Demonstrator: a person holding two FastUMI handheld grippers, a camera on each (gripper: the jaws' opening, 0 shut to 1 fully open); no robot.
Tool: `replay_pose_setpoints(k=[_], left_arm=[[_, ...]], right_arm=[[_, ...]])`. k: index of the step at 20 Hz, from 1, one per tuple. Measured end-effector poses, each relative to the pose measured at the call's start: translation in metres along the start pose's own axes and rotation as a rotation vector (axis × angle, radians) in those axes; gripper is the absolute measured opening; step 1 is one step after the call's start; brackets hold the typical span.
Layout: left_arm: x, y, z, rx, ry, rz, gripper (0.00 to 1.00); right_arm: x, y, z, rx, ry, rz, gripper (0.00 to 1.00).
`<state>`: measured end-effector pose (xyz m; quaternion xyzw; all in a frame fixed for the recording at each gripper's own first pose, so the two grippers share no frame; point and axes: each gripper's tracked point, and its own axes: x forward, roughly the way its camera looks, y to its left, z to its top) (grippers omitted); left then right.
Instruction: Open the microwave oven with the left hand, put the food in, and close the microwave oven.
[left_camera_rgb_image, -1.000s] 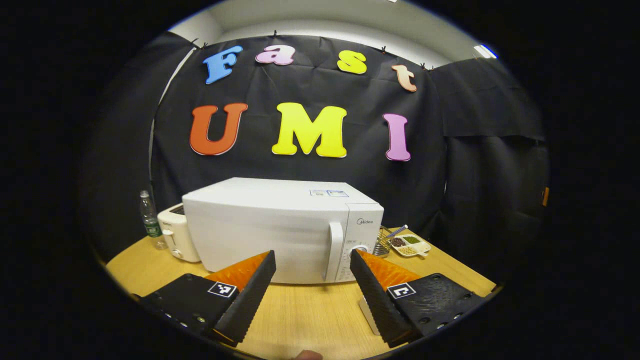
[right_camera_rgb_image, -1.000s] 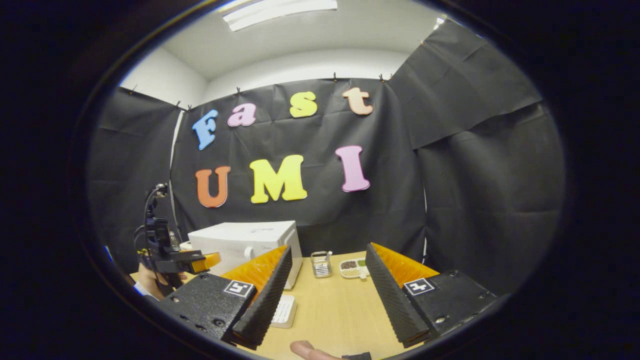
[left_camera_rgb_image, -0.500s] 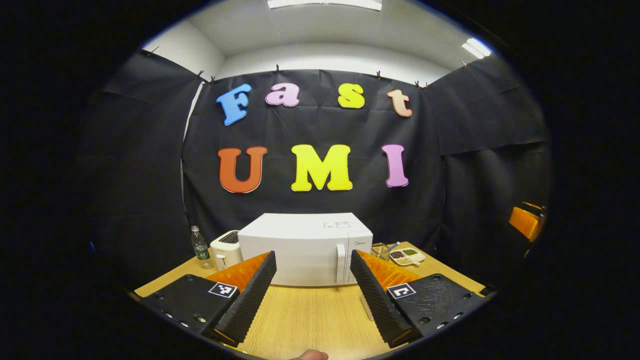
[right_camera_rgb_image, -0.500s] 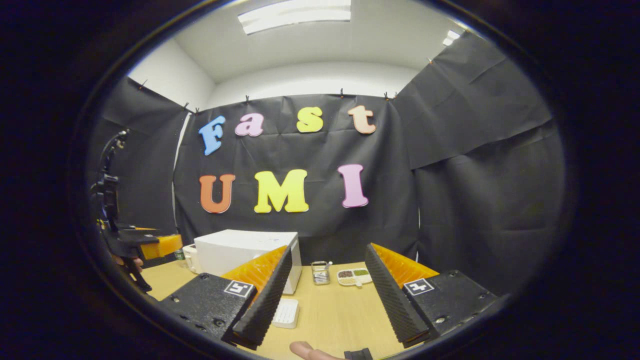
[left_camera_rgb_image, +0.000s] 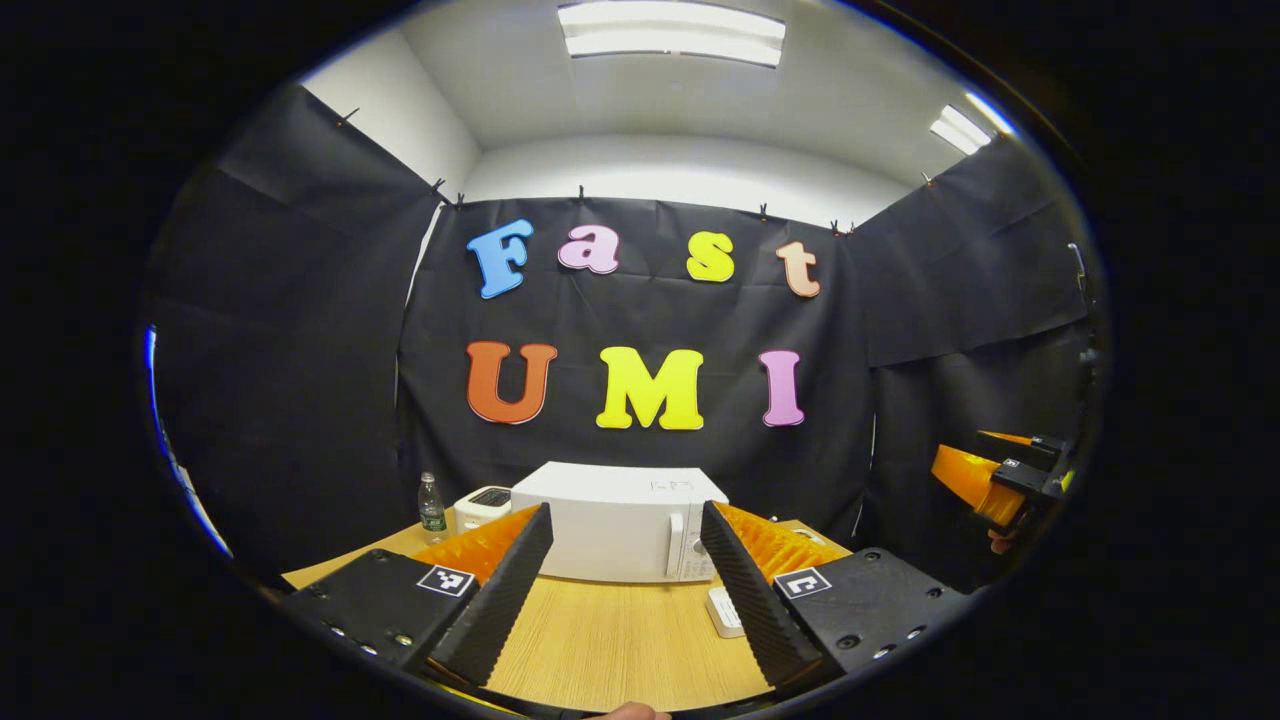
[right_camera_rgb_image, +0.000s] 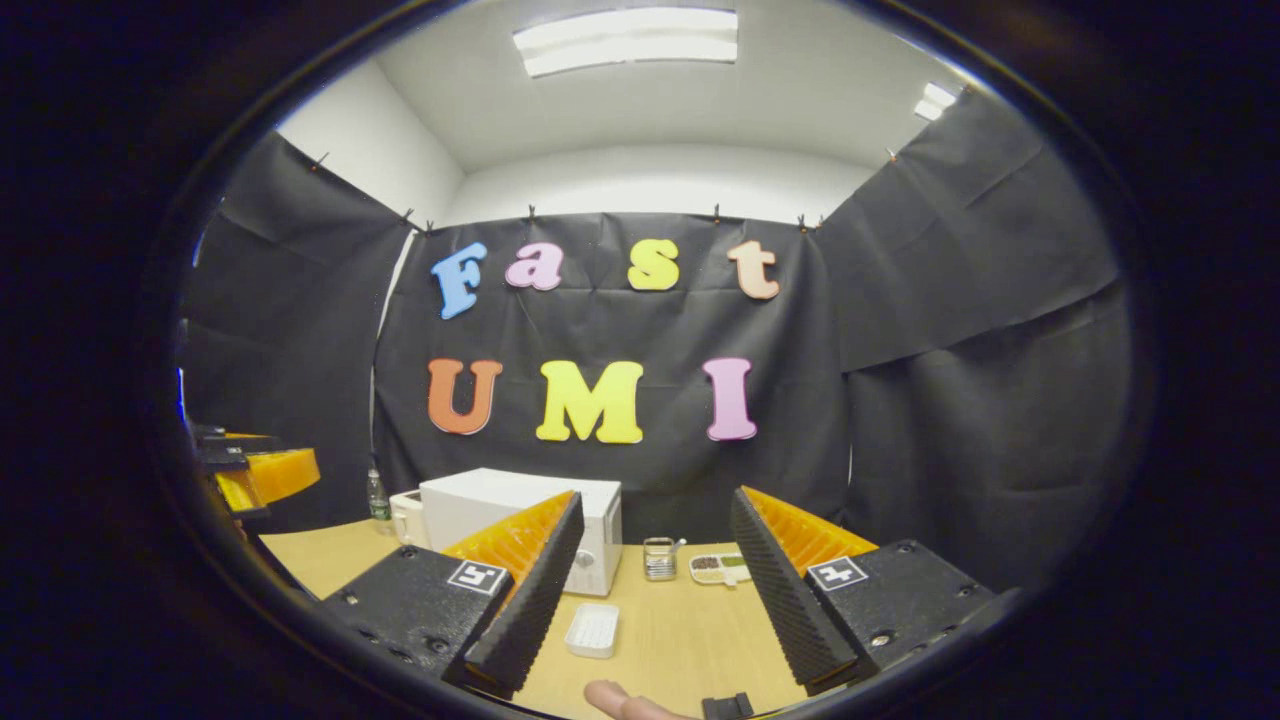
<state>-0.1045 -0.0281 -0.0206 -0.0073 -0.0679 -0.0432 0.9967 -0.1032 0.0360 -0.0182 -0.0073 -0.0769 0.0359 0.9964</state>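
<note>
**Pulled back from the microwave**

Both my grippers have drawn back; the microwave (left_camera_rgb_image: 620, 522) looks smaller, door closed, on the desk (left_camera_rgb_image: 620, 640). Left gripper (left_camera_rgb_image: 625, 590) and right gripper (right_camera_rgb_image: 655, 600) fingers gape, released. White food tray (right_camera_rgb_image: 592, 631) lies before it.

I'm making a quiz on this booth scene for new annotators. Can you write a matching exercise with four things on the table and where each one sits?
Things:
1. microwave
2. toaster
3. bottle
4. white tray

Places:
A. on the table in front of the microwave, nearest the camera
B. farthest left of the row at the back
C. middle of the table, door shut
D. between the bottle and the microwave

Pairs: 1-C, 2-D, 3-B, 4-A
</note>
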Motion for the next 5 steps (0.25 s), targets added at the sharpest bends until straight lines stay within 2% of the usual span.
replay_pose_setpoints(k=[5], left_arm=[[-0.004, -0.009, -0.014, 0.006, 0.022, -0.011, 0.93]], right_arm=[[-0.003, 0.011, -0.013, -0.017, 0.031, 0.018, 0.95]])
